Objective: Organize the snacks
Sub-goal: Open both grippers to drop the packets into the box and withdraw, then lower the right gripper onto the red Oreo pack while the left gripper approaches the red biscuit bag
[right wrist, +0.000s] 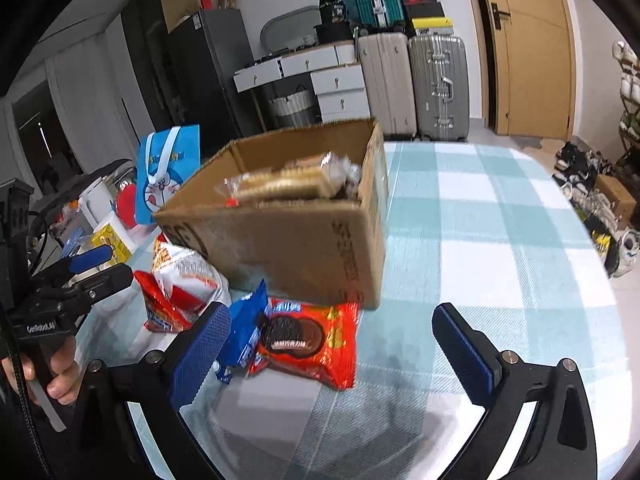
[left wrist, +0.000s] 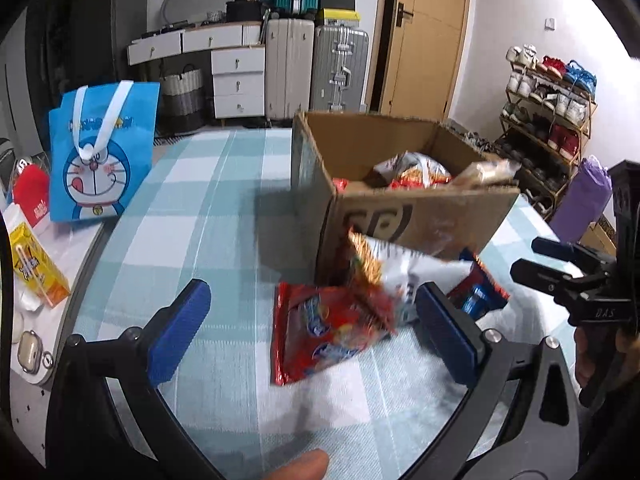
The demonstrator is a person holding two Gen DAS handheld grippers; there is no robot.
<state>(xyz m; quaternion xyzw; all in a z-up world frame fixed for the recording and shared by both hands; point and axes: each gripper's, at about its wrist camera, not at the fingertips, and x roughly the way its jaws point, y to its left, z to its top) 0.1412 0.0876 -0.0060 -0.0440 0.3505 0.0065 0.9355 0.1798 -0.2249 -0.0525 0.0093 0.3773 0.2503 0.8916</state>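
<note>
An open cardboard box [left wrist: 420, 212] holding several snack packs stands on the checked tablecloth; it also shows in the right wrist view [right wrist: 304, 244]. In front of it lie a red snack bag [left wrist: 320, 332], a white-and-orange bag [left wrist: 384, 268] leaning on the box, and a blue pack [left wrist: 478, 292]. My left gripper [left wrist: 312, 328] is open just above the red bag. My right gripper [right wrist: 340, 344] is open over a red Oreo pack [right wrist: 308, 340], with a blue Oreo pack [right wrist: 244, 336] by its left finger. The white bag [right wrist: 188, 276] leans at the left.
A blue Doraemon tote [left wrist: 100, 156] stands at the table's left edge, with a yellow drink carton [left wrist: 36, 268] and earbud case [left wrist: 30, 352] on a side surface. Suitcases, drawers and a shoe rack [left wrist: 548, 120] lie beyond the table.
</note>
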